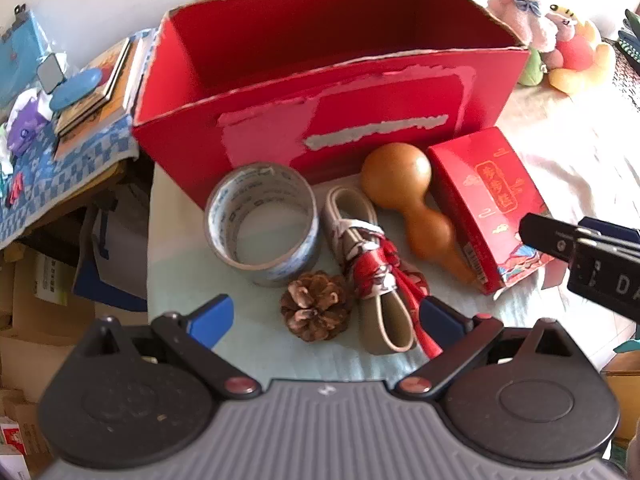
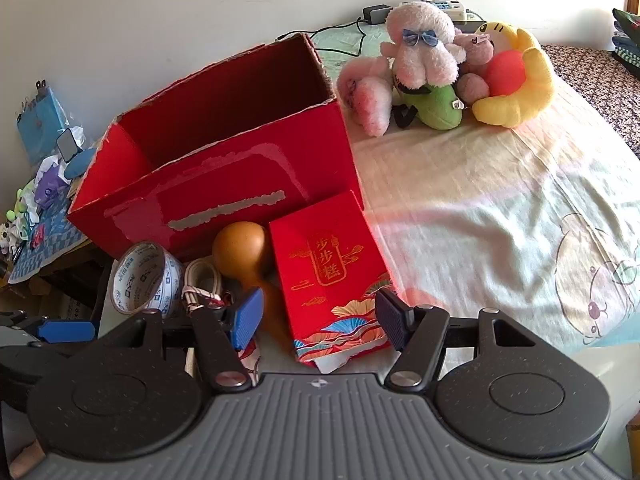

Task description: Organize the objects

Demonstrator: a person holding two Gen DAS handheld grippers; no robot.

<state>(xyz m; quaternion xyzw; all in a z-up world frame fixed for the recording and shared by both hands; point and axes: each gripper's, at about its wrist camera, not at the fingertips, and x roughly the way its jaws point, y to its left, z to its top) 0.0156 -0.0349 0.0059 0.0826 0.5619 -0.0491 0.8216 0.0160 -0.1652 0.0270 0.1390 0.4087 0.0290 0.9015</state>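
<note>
A big open red cardboard box (image 1: 320, 92) (image 2: 224, 176) stands on the bed. In front of it lie a roll of printed tape (image 1: 262, 220) (image 2: 144, 280), a pine cone (image 1: 316, 306), a bundle of beige straps tied with a red patterned cloth (image 1: 372, 264), a brown gourd (image 1: 412, 200) (image 2: 240, 248) and a small red gift box (image 1: 488, 204) (image 2: 332, 272). My left gripper (image 1: 326, 316) is open, its fingers either side of the pine cone and the bundle's near end. My right gripper (image 2: 320, 316) is open, its fingers straddling the gift box's near end.
Plush toys (image 2: 440, 72) lie on the bedsheet (image 2: 500, 208) at the back right. A side table with a blue checked cloth (image 1: 60, 160) holds books and small items at the left. Cardboard boxes (image 1: 32, 320) sit on the floor below it.
</note>
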